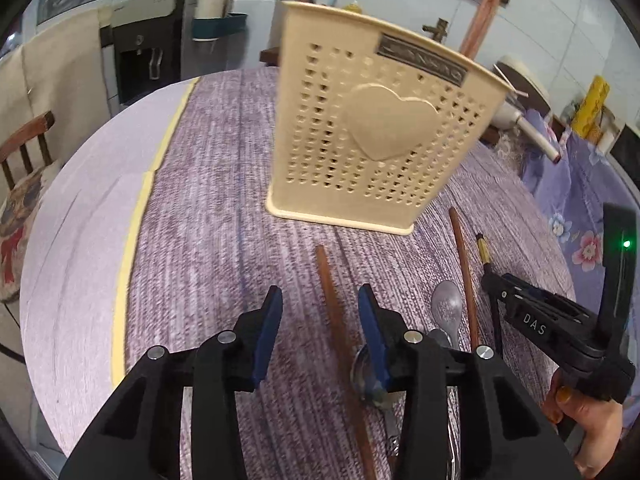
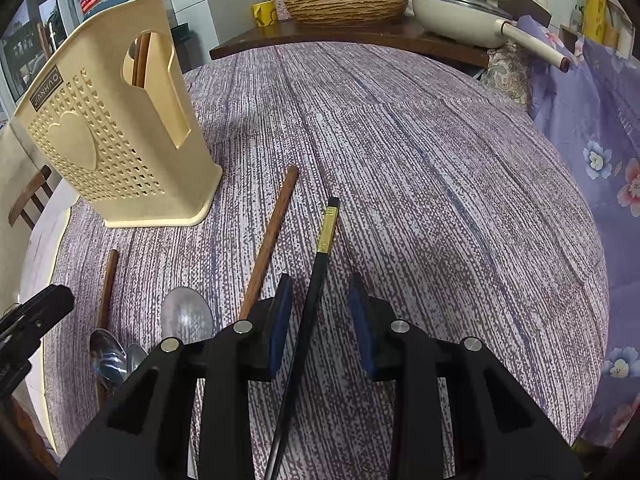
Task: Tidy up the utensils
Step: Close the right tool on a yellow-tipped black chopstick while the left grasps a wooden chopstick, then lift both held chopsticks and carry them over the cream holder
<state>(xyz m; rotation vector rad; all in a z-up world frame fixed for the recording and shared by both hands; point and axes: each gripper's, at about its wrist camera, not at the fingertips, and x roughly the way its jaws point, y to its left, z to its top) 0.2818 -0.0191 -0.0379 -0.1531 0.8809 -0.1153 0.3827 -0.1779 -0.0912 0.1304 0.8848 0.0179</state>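
A beige perforated utensil holder (image 1: 376, 128) (image 2: 112, 140) stands upright on the purple table cloth, with brown chopsticks (image 2: 144, 56) inside it. My left gripper (image 1: 320, 300) is open just above the cloth. A brown chopstick (image 1: 332, 312) lies between its fingers without touching the pads, and a metal spoon (image 1: 366, 376) lies under its right finger. My right gripper (image 2: 320, 278) (image 1: 496, 284) is open astride a black chopstick with a gold band (image 2: 326, 228) (image 1: 482, 248); the pads stand clear of it. A second brown chopstick (image 2: 272, 236) (image 1: 464, 272) and a larger spoon (image 2: 186, 312) (image 1: 446, 304) lie between the two grippers.
The table's left rim (image 1: 132, 240) carries a yellow tape strip, and a wooden chair (image 1: 24, 148) stands beyond it. Behind the table, a wooden counter (image 2: 352, 36) holds a woven bowl (image 2: 346, 0) and a white pan (image 2: 460, 16). Floral cloth (image 2: 592, 128) hangs at the right.
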